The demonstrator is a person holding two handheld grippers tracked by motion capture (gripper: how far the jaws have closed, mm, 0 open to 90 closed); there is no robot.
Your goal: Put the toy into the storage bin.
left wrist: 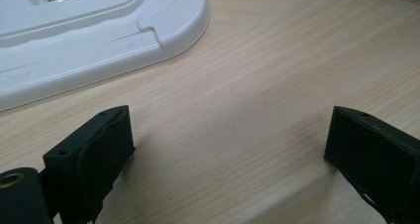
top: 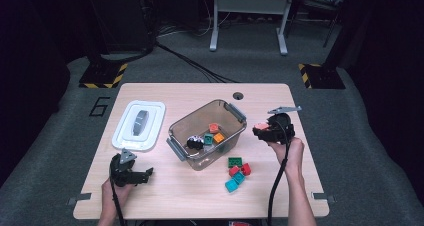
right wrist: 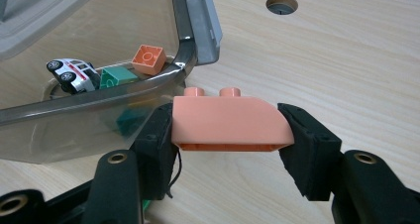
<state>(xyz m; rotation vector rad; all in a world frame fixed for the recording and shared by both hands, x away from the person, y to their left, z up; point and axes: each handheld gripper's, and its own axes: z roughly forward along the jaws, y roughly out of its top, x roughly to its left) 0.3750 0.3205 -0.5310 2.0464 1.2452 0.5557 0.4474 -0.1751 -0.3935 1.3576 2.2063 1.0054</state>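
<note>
My right gripper (right wrist: 228,135) is shut on a salmon-pink brick (right wrist: 230,122), held just right of the clear plastic bin (top: 235,117); in the high view the right gripper (top: 260,131) hovers beside the bin's right end. Inside the bin lie a toy car (right wrist: 73,74), a green brick (right wrist: 117,77) and an orange brick (right wrist: 148,58). My left gripper (left wrist: 230,149) stands open over bare wood near the table's front left, seen as the left gripper (top: 146,175) in the high view, with nothing between its fingers.
A white lid (top: 140,125) lies left of the bin; its corner (left wrist: 163,21) is just beyond my left gripper. Several loose bricks, green (top: 235,162), red (top: 245,169) and teal (top: 231,185), lie in front of the bin. A cable hole (top: 238,95) sits near the far edge.
</note>
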